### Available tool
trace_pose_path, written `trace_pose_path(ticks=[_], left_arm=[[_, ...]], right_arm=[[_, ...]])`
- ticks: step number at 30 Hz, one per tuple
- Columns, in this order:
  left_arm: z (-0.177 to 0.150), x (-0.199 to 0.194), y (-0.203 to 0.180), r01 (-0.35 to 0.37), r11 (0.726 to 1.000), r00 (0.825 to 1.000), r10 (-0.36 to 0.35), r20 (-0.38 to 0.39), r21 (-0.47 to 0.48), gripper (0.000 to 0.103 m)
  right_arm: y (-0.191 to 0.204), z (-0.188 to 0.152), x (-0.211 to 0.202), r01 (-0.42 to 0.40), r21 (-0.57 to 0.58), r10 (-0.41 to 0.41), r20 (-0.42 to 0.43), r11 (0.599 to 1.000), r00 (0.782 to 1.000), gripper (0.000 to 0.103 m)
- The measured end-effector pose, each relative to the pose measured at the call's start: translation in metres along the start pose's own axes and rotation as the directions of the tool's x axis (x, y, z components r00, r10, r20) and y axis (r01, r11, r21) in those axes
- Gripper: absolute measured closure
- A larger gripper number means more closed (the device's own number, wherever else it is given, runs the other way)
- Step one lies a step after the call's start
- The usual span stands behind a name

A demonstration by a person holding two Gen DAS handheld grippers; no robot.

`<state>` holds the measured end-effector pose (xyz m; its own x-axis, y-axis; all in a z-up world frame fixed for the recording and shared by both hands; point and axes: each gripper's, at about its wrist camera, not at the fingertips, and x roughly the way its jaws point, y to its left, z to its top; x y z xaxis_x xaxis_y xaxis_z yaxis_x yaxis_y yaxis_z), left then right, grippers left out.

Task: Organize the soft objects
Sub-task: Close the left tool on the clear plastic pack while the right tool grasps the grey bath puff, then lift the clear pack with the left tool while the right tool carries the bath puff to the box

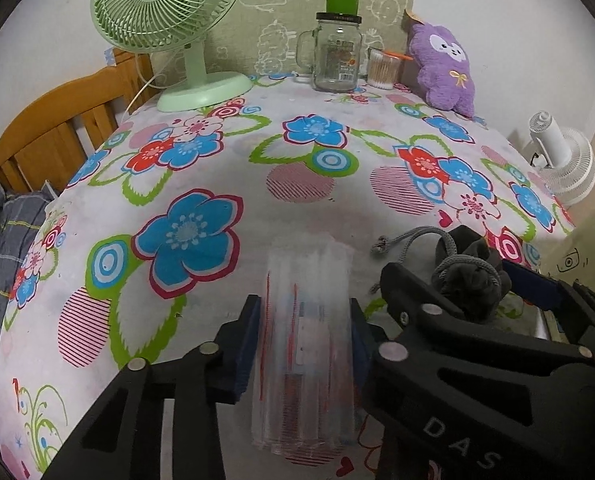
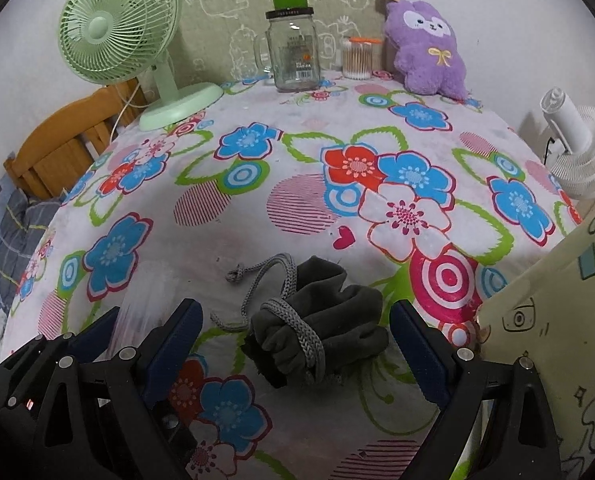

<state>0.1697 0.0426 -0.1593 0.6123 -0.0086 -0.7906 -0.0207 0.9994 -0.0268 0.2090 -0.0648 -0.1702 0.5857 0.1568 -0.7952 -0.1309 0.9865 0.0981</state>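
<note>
My left gripper [image 1: 303, 332] is shut on a clear plastic packet [image 1: 305, 344] with red stripes, lying on the floral tablecloth [image 1: 225, 160]. My right gripper [image 2: 297, 344] is open, its fingers either side of a dark grey cloth bundle [image 2: 321, 332] tied with a grey cord [image 2: 297, 328]; the bundle rests on the table. The right gripper and bundle [image 1: 473, 280] also show in the left wrist view, right of the packet. A purple plush toy [image 2: 425, 48] leans against the back wall at the far right.
A green desk fan [image 2: 117, 28] stands at the back left. A glass jar mug [image 2: 293, 52] and a cotton swab tub [image 2: 357, 58] stand at the back. A white fan [image 2: 577, 148] and a pale yellow bag [image 2: 557, 320] are on the right. A wooden headboard [image 1: 57, 128] is left.
</note>
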Motion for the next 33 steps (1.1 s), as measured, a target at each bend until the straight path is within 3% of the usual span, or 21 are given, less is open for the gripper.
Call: trace_pose_path(ticks=[8,12,33], left_arm=[[-0.001,-0.001,-0.003,0.003,1.000,1.000,-0.003,0.004,0.019,0.071],[-0.002,-0.002,-0.005,0.005,1.000,1.000,-0.005,0.004,0.030,0.074],[-0.012,-0.041,-0.005,0.021,1.000,0.999,-0.021,0.043,0.009,0.078]], right_arm=[[0.001,-0.001,0.000,-0.010,-0.001,0.010,-0.022,1.000,1.000,0.032],[0.004,-0.002,-0.002,-0.010,-0.014,0.009,-0.027,1.000,1.000,0.037],[0.012,-0.013,-0.045,-0.038,-0.035,0.039,0.016,0.999,0.999,0.041]])
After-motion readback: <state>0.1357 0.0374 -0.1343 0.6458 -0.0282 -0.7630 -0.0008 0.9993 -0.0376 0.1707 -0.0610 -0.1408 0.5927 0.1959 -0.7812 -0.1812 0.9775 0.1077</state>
